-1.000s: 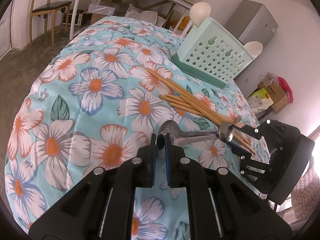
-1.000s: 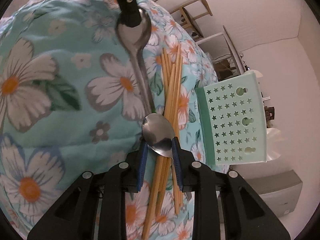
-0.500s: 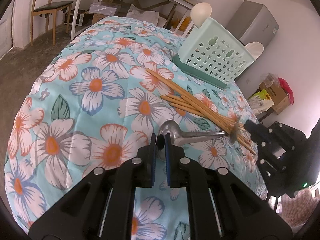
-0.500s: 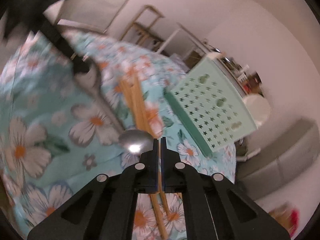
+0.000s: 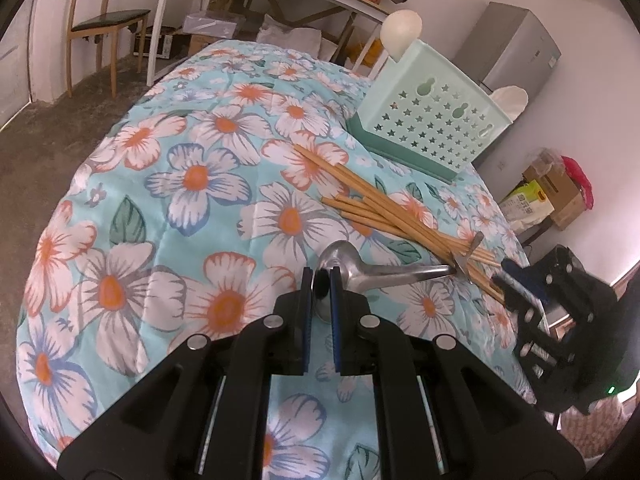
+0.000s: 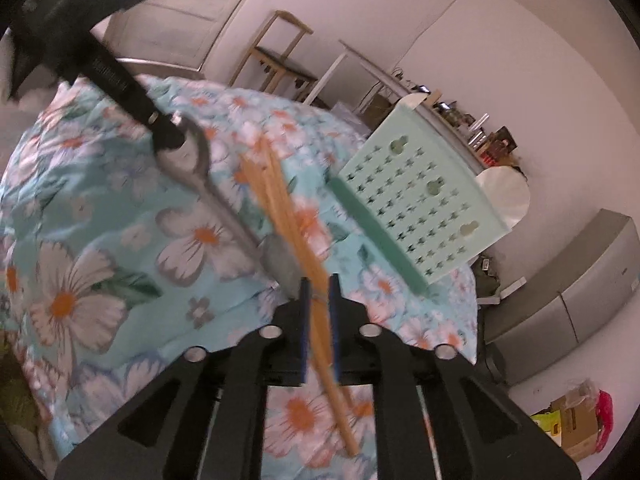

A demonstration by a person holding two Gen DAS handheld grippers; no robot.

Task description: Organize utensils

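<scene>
Spoon (image 5: 352, 268) bowl pinched in left jaws; chopsticks (image 6: 316, 304) between right jaws

Each camera sits just behind its own claw and looks forward and down along the fingers, close over the flowered bedspread (image 5: 192, 176). The left view faces the mint basket (image 5: 432, 120) and far wall; the right view is tilted. Both share the chopsticks (image 5: 384, 204), spoon (image 5: 384, 270) and basket.

Chopsticks (image 5: 384, 204) on quilt (image 5: 200, 184), basket (image 5: 432, 120) behind, spoon (image 5: 384, 272) in front
</scene>
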